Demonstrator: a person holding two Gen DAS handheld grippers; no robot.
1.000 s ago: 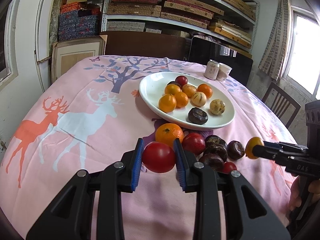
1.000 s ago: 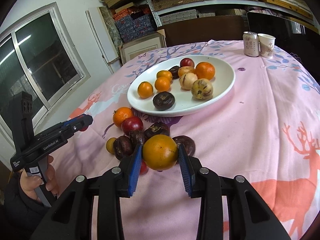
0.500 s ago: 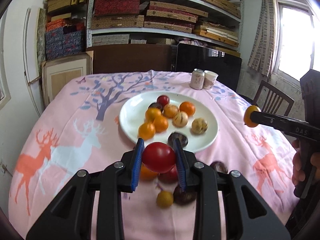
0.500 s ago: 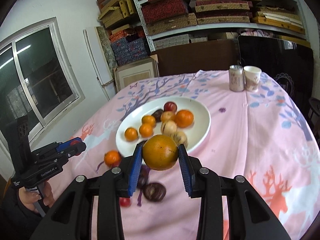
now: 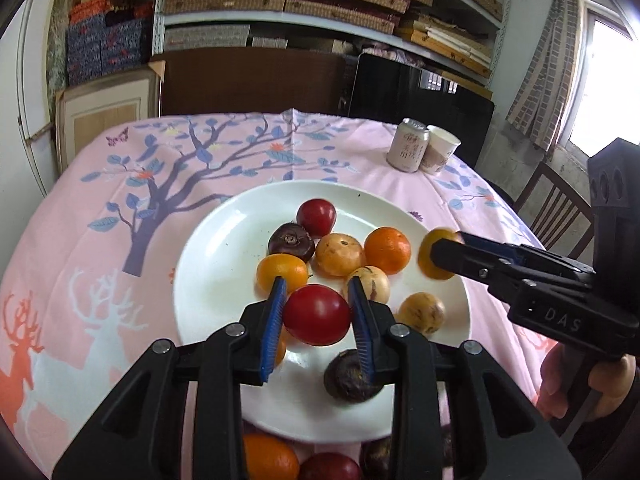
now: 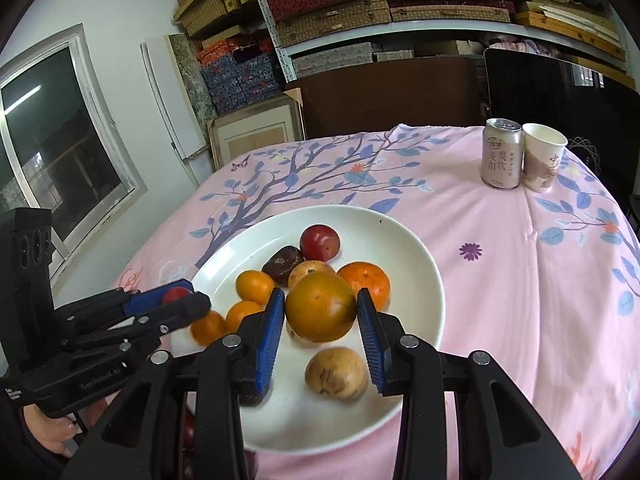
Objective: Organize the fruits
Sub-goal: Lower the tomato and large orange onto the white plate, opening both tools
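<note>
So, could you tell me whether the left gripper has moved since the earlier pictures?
Yes. The left gripper, red fruit between its just-opening jaws, moved from the tablecloth fruit pile forward over the white plate.

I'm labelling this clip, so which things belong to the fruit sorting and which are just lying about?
Job:
- round red fruit in left gripper
- round orange-brown fruit in right gripper
- white round plate

Lying about:
- drink can
- paper cup

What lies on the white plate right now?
On the white plate: a red plum, oranges, dark passion fruits and yellowish fruits. The grippers' fingers hide part of the plate's near side.
</note>
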